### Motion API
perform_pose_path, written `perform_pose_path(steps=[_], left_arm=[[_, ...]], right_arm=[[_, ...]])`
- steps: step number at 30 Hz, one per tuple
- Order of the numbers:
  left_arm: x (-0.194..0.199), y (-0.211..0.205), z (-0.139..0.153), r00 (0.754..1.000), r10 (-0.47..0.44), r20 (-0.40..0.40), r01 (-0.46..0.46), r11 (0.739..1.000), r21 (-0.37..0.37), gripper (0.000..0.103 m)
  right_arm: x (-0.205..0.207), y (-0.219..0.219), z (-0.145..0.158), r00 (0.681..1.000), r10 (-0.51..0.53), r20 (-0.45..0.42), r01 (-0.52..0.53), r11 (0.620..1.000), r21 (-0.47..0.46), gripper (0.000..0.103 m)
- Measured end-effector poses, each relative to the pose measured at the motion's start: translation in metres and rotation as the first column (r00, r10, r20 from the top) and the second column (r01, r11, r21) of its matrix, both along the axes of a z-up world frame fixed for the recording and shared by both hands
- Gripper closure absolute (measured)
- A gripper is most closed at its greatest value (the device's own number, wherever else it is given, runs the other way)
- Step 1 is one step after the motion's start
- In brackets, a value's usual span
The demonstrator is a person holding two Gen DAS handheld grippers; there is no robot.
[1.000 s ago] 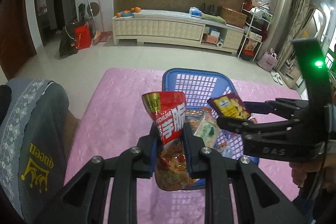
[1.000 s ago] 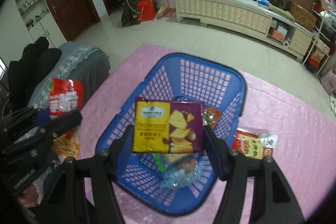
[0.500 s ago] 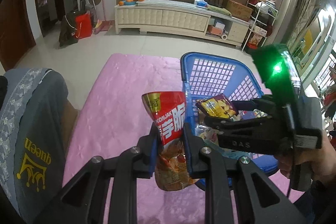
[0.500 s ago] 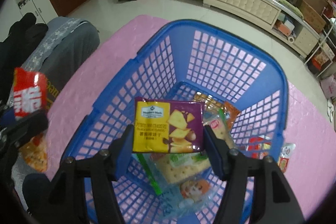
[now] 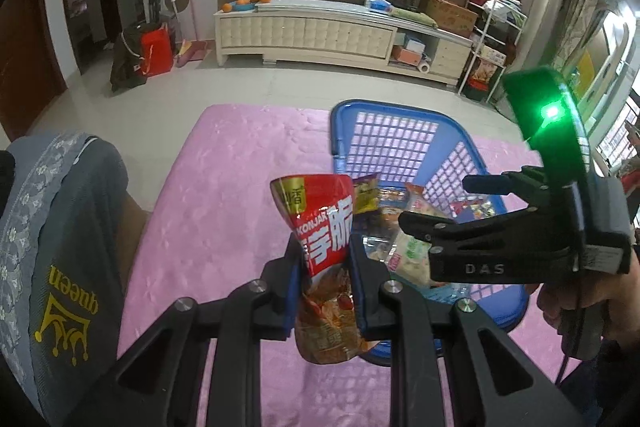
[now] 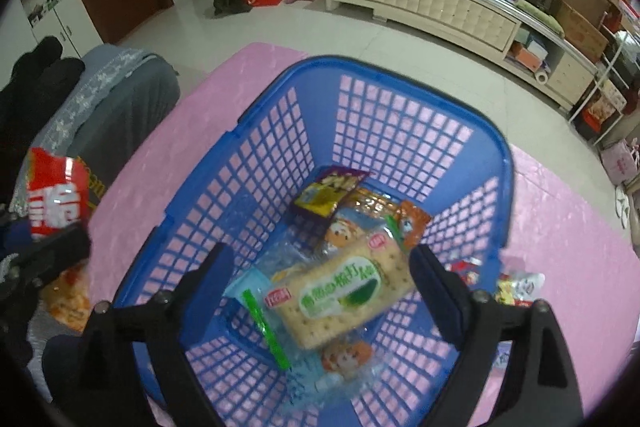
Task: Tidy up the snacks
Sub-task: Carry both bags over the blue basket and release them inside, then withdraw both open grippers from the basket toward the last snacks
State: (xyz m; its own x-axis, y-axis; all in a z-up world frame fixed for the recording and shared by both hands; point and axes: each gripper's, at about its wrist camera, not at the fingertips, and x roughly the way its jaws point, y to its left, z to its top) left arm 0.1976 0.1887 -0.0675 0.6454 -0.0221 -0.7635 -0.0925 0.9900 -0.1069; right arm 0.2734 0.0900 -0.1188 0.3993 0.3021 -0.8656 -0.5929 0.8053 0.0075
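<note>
Left tongs [image 5: 326, 277] clamped on red "KONJAK" pouch [image 5: 324, 227], beside blue basket [image 6: 400, 75]. Right tongs [image 6: 320, 279] opening, empty, above basket; purple cracker packet [image 6: 328, 191] lying inside, label probably too blurred to read.

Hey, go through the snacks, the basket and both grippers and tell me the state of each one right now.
Left gripper: shut on the red snack bag.
Red snack bag: held upright, outside the basket.
Right gripper: jaws opening, nothing clamped, over the basket.
Blue basket: upright on the pink cloth, partly filled.
Purple and yellow cracker packet: lying in the basket.
Green cracker pack: lying on the other snacks.
Red and white packet: outside the basket.
</note>
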Motion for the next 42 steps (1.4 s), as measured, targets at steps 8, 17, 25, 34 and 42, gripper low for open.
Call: perform_pose_path(steps=[8, 17, 25, 34, 42], left_arm=[[0.004, -0.021, 0.006, 0.999, -0.047, 0.004, 0.047, 0.999, -0.001, 0.083], [0.024, -0.041, -0.011, 0.994, -0.096, -0.047, 0.096, 0.995, -0.001, 0.083], [0.047, -0.036, -0.031, 0.994, -0.055, -0.095, 0.057, 0.998, 0.013, 0.043], [0.032, -0.031, -0.023, 0.996, -0.032, -0.085, 0.033, 0.999, 0.011, 0.036], [0.008, -0.044, 0.013, 0.999, -0.033, -0.025, 0.034, 0.999, 0.035, 0.031]], right_arm=[[-0.005, -0.037, 0.021, 0.998, -0.063, 0.028, 0.062, 0.998, 0.023, 0.011], [-0.001, -0.069, 0.012, 0.99, -0.139, 0.02, 0.138, 0.99, 0.028, 0.011], [0.005, -0.086, 0.0, 0.988, -0.157, -0.004, 0.157, 0.987, 0.047, 0.011], [0.007, -0.096, 0.006, 0.983, -0.183, -0.017, 0.184, 0.979, 0.088, 0.011], [-0.017, -0.101, 0.036, 0.987, -0.157, 0.021, 0.153, 0.98, 0.126, 0.011]])
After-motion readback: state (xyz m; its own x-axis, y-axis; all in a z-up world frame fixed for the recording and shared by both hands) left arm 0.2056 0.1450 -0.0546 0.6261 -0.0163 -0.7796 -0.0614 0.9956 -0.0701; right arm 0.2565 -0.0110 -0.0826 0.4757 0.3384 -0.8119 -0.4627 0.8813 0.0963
